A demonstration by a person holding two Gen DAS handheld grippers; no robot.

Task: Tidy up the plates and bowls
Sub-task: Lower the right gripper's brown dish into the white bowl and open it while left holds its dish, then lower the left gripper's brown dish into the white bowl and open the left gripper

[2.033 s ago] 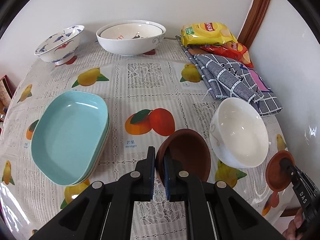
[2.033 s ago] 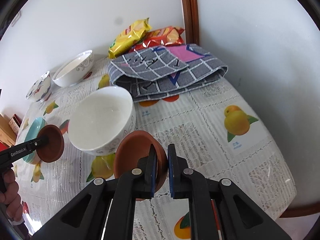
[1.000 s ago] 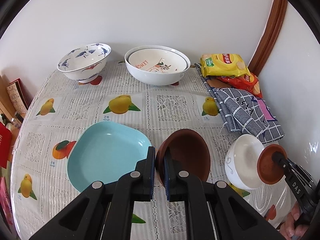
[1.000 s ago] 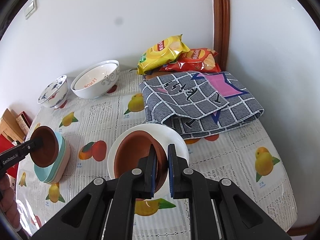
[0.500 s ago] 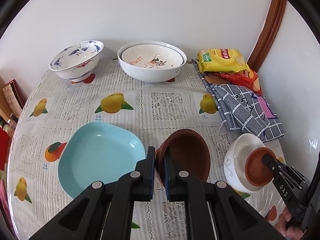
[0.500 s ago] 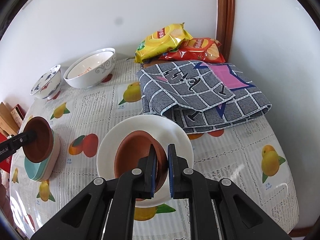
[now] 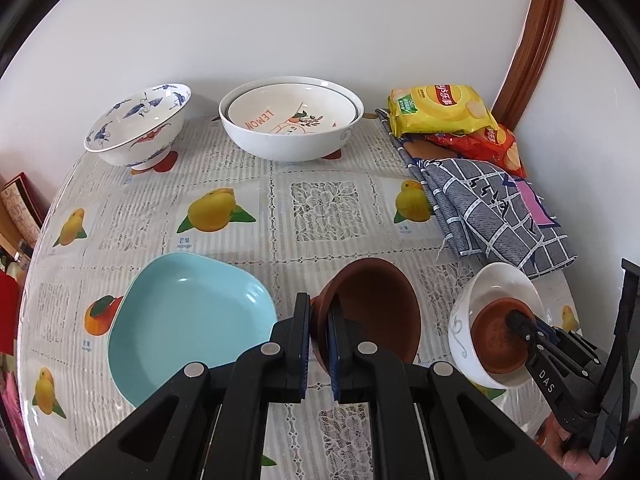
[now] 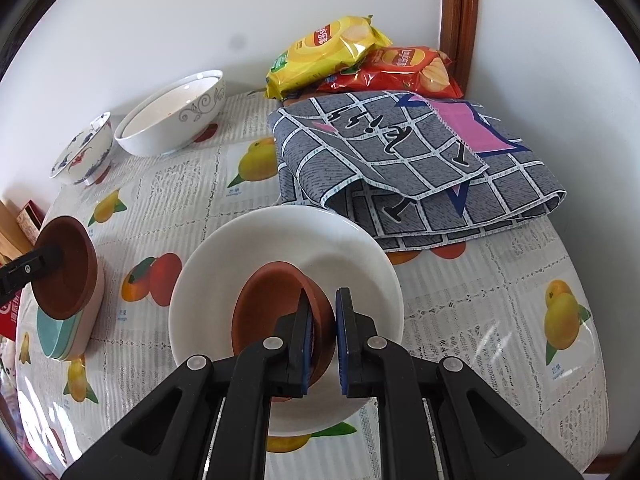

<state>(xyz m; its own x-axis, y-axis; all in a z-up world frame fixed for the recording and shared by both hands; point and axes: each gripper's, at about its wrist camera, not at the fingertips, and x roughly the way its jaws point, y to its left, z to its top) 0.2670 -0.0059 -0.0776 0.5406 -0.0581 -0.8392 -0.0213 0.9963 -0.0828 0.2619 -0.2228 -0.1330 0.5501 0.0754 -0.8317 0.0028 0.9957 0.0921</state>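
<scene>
My left gripper [image 7: 319, 316] is shut on the rim of a brown bowl [image 7: 376, 308], which hangs just right of the light-blue plates [image 7: 188, 320]. From the right wrist view this bowl [image 8: 66, 268] sits above the stacked plates [image 8: 60, 340]. My right gripper [image 8: 323, 316] is shut on the rim of a second brown bowl [image 8: 272, 308], which is down inside the white bowl [image 8: 280, 240]. The left wrist view shows that bowl [image 7: 496, 336] in the white bowl [image 7: 472, 304] with the right gripper [image 7: 520, 324] on it.
A large white bowl [image 7: 292, 136] with a smaller lemon-print bowl [image 7: 288, 112] inside stands at the back, beside a blue-patterned bowl [image 7: 136, 128]. Crisp bags [image 8: 332, 52] and a folded grey checked cloth [image 8: 400, 160] lie on the right. The table edge [image 8: 580, 420] is near.
The right gripper has lowered its brown bowl deeper into the white bowl. The left gripper and its brown bowl have shifted slightly toward the blue plates.
</scene>
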